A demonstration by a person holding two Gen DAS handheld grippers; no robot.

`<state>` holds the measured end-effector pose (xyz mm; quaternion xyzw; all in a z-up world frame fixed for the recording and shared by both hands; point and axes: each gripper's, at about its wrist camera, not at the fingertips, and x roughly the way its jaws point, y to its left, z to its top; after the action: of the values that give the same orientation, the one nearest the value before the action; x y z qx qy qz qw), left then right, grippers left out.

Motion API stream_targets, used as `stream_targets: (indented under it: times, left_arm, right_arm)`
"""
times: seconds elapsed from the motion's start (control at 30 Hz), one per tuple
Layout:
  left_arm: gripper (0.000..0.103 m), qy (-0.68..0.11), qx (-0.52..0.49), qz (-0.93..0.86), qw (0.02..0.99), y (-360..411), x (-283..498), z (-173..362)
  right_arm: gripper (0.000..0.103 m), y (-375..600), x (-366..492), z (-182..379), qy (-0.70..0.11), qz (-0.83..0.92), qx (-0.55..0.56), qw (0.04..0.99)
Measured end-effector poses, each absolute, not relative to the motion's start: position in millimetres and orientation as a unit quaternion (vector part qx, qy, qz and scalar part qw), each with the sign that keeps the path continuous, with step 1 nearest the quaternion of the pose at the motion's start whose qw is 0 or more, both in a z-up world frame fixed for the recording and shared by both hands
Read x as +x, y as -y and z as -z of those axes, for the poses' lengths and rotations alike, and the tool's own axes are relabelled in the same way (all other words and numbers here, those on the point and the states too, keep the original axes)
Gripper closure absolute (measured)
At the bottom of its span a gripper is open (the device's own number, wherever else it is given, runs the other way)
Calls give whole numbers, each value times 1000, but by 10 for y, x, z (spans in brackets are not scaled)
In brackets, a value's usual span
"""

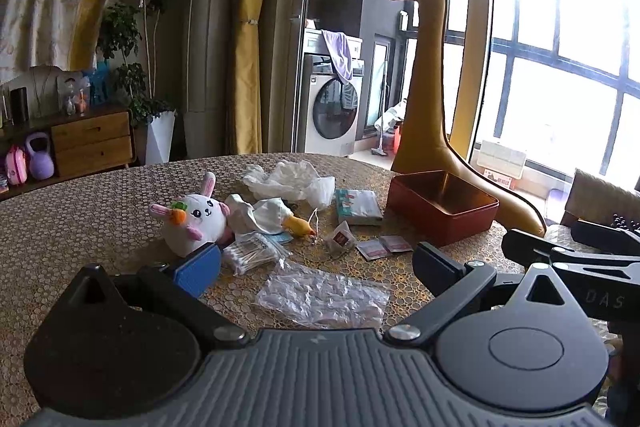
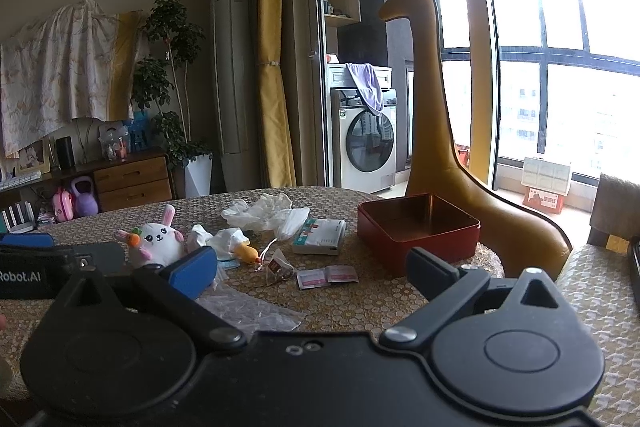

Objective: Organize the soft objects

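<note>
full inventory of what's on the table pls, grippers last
white plush rabbit with a carrot: 1, table left
white and yellow plush duck: 1, right of the rabbit
crumpled white plastic bag: 1, far centre
tissue pack: 1, white-teal, left of the tin
open red metal tin: 1, table right, empty
cotton swab pack: 1, clear, near left
tea bag: 1, centre
pink-white sachets: 2, centre
clear plastic sheet: 1, near edge
left gripper: jaws open
right gripper: jaws open
</note>
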<state>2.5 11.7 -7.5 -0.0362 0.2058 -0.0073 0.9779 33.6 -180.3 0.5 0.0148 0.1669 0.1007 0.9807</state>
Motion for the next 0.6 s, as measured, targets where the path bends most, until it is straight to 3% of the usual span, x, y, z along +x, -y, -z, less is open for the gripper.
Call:
stream_targets:
  times: [0.6]
  left_arm:
    - [0, -250, -39, 23, 967, -232, 480, 291]
  right_arm:
    - [3, 1730, 760, 146, -192, -112, -12, 975]
